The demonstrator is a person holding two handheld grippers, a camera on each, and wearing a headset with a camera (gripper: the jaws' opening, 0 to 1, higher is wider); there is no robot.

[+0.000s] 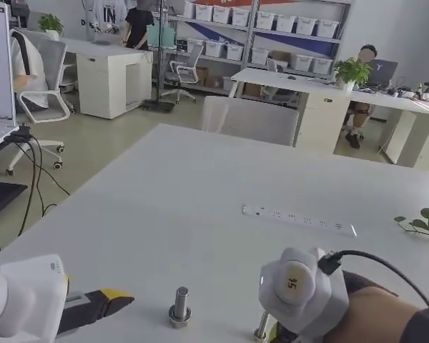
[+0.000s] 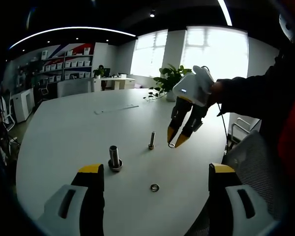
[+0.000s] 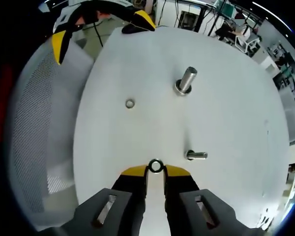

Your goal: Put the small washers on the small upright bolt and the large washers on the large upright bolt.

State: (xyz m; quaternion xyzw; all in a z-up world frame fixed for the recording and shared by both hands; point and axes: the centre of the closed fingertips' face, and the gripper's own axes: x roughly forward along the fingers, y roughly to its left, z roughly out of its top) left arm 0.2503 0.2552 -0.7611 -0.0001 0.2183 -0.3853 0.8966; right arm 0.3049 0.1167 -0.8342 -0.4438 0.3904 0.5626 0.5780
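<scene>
The large upright bolt (image 1: 179, 306) and the thin small upright bolt (image 1: 262, 326) stand near the front edge of the white table (image 1: 200, 207). My right gripper (image 3: 155, 170) is shut on a small washer (image 3: 155, 165), held in the air a little short of the small bolt (image 3: 196, 155). In the left gripper view the washer (image 2: 172, 144) hangs just right of the small bolt (image 2: 151, 140). My left gripper (image 2: 156, 169) is open with nothing between its jaws, facing the large bolt (image 2: 114, 157). One loose washer (image 2: 154, 187) lies on the table between the left jaws.
A white power strip (image 1: 299, 218) lies farther back on the table, with plant leaves (image 1: 422, 223) at the right edge. A grey chair (image 1: 250, 120) stands behind the far edge. The table's front edge is close behind both bolts.
</scene>
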